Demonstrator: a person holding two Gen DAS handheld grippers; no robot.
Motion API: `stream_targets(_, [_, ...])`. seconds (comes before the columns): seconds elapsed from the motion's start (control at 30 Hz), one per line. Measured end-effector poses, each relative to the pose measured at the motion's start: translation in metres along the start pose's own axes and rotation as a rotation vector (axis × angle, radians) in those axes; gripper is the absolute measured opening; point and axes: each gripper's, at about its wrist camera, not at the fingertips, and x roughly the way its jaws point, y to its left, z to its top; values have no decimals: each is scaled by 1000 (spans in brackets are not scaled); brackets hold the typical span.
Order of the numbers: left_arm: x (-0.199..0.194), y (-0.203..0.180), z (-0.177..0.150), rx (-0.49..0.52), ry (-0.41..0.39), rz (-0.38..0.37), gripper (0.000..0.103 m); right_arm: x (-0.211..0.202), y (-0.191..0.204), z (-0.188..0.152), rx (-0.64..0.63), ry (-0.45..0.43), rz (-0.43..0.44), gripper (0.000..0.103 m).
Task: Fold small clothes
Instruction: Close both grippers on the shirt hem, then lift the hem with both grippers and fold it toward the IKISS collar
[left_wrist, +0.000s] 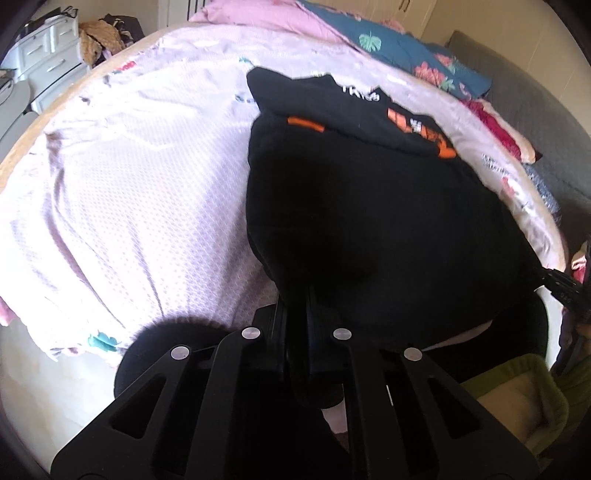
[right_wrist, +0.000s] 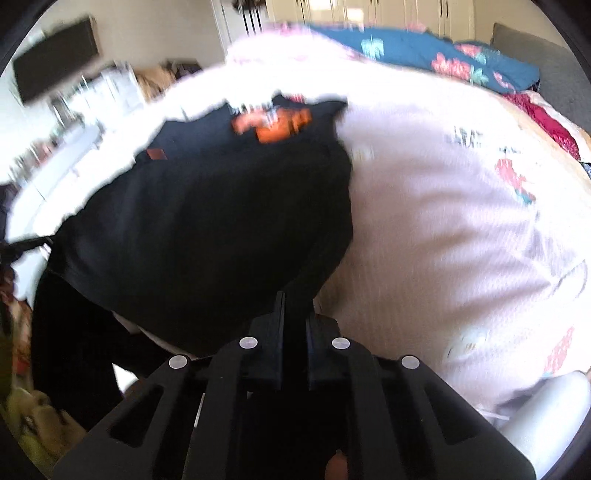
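Black cloth dominated both wrist views: a small black garment (left_wrist: 369, 206) with orange and white print lay spread on the pale pink bedsheet (left_wrist: 129, 177), and everything else is placed here by reference to that garment. At its near edge, toward the foot of the bed, the left gripper (left_wrist: 295, 306) had its jaws clenched on a pinch of the black fabric, the cloth bunched up between the two fingers and drawn toward the camera. The right gripper (right_wrist: 295, 314) was likewise clamped on the garment's near edge at the opposite corner, a fold of black fabric rising into its closed jaws; the right wrist view was blurred, so the exact hem could not be made out. In the left wrist view the tip of the other gripper showed at the garment's far right corner. The upper part of the garment, bearing the orange print (left_wrist: 421, 129) and a small orange tag (left_wrist: 306, 124), lay flat on the sheet away from both grippers. Beyond the garment, at the head of the bed, sat a teal floral quilt (left_wrist: 399, 48) and a pink blanket (left_wrist: 258, 18). Well off to the garment's left, past the edge of the bed, stood a white chest of drawers (left_wrist: 44, 51).
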Motion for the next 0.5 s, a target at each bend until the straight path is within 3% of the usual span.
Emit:
stream_targets(0.2, [-21, 10, 10, -34, -65, -15, 2, -35, -7, 23, 59, -173, 44, 8])
stream_targets(0.5, [-38, 14, 34, -95, -149, -89, 2, -47, -10, 42, 114, -276, 18, 8])
